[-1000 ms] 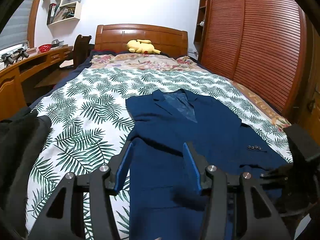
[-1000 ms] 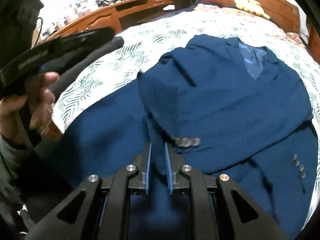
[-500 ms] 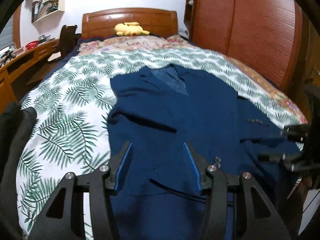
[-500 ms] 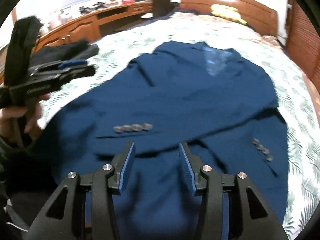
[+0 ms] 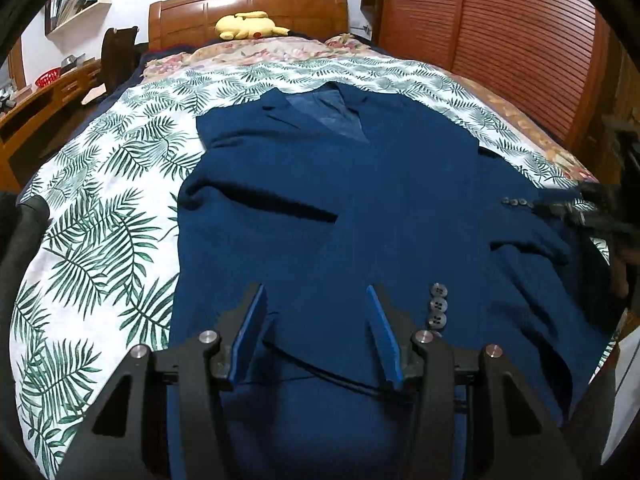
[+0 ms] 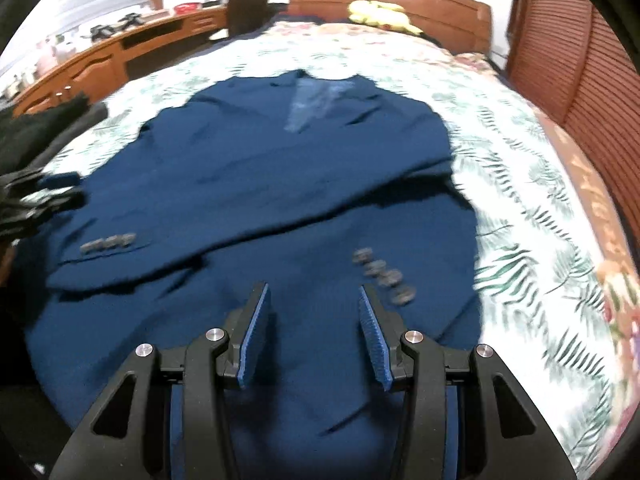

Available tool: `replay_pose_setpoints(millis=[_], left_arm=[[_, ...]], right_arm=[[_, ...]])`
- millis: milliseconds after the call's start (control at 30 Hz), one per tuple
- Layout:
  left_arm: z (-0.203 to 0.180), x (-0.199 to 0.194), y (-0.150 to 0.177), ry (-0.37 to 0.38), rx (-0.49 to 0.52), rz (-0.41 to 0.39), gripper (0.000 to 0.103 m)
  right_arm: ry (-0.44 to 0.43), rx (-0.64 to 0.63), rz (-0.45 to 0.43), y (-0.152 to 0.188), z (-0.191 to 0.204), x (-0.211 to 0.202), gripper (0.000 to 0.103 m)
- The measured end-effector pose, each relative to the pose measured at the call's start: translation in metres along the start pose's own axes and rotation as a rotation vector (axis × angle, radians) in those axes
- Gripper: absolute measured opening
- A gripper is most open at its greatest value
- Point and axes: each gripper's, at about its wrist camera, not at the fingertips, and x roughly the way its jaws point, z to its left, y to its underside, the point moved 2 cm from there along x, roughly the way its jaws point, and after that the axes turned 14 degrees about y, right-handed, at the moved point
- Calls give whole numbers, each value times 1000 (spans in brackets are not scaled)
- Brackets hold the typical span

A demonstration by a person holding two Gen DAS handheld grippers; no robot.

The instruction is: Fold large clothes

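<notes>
Jacket: we see the navy jacket lying face up on the bed, collar toward the headboard, filling most of the leaf-print cover.
Sleeves: both sleeves are already laid inward across the front; the left cuff buttons and the right cuff buttons rest on the body, well apart from each other.
Step in hand: we judge the sleeve folds done and the lengthwise or bottom-up fold not yet begun.
Left claw: our left claw hangs over the lower hem with its jaws parted, nothing between the pads.
Right claw: our right claw is also released; its jaws have just been opening, and only flat cloth lies below them, none pinched.
Next move: we think each claw must come down to a lower corner of the hem, pinch both layers, and carry the hem up toward the collar.
Care: we would keep the two lifts level so the tucked sleeves do not slide out.
Elsewhere: a yellow plush toy sits by the headboard, far from the work.
</notes>
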Motion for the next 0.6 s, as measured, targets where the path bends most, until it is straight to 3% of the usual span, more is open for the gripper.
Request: replay_pose_setpoints(millis=[300,500,567,600], left_arm=[[7,11,4,-23,-14,27,50],[11,18,6,-34,-22,46,50],[12,20,8,-39,-21,49,50],[13,21,9,-41,-22,52,50]], right_arm=[[159,43,29,-65,-74,69,38],[160,5,112,-82,-85,119,30],[157,-3,106,-85,-86,124,18],[148,1,98,-86,-87,125,5]])
